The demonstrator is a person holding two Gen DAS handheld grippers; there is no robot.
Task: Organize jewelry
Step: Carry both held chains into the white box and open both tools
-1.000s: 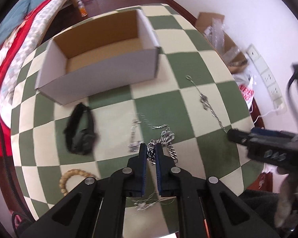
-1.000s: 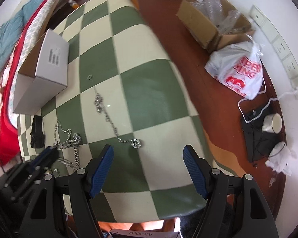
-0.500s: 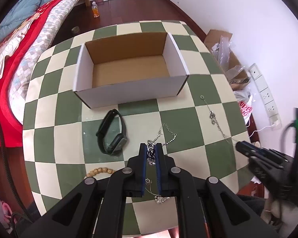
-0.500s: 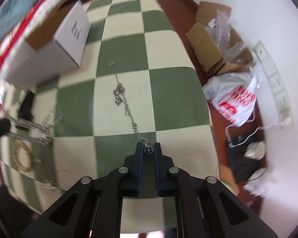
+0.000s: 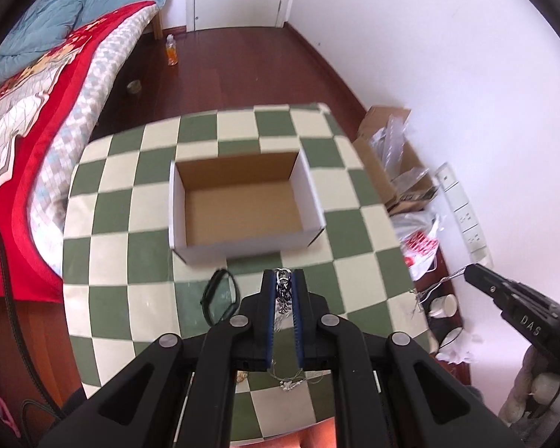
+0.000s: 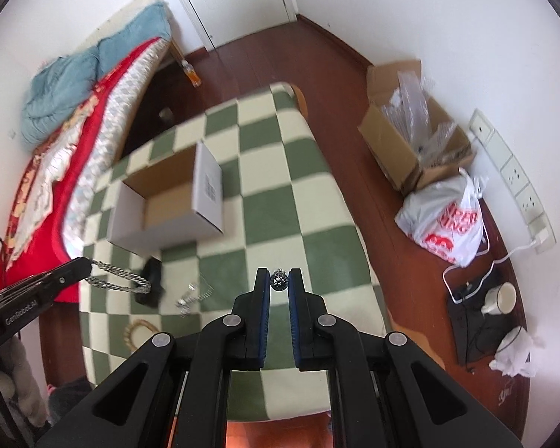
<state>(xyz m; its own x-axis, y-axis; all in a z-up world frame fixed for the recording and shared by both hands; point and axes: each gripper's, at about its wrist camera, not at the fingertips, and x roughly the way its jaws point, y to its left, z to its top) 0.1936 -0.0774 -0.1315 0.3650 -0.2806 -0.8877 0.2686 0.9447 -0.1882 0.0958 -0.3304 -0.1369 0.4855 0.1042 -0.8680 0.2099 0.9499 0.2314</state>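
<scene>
My left gripper (image 5: 283, 280) is shut on a thick silver chain bracelet (image 5: 283, 291) and holds it above the checkered table, just in front of the open white cardboard box (image 5: 242, 250). The bracelet also shows in the right wrist view (image 6: 119, 280), hanging from the left gripper (image 6: 80, 267). My right gripper (image 6: 279, 280) is shut on the round end ring of a thin silver necklace (image 6: 279, 282), lifted over the table's right part. In the left wrist view the thin necklace (image 5: 429, 289) dangles from the right gripper (image 5: 470, 272).
A black watch band (image 5: 220, 298), a thin silver chain (image 6: 194, 296) and a wooden bead bracelet (image 6: 140, 330) lie on the green-and-cream table (image 5: 130, 298). A bed (image 5: 37, 112) stands at left. A cardboard box (image 6: 410, 149), a plastic bag (image 6: 448, 224) and mugs (image 6: 500, 296) are on the floor at right.
Both grippers have risen away from the table with their chains. The right gripper went from open to shut on the necklace's ring. The box now lies straight ahead of the left gripper.
</scene>
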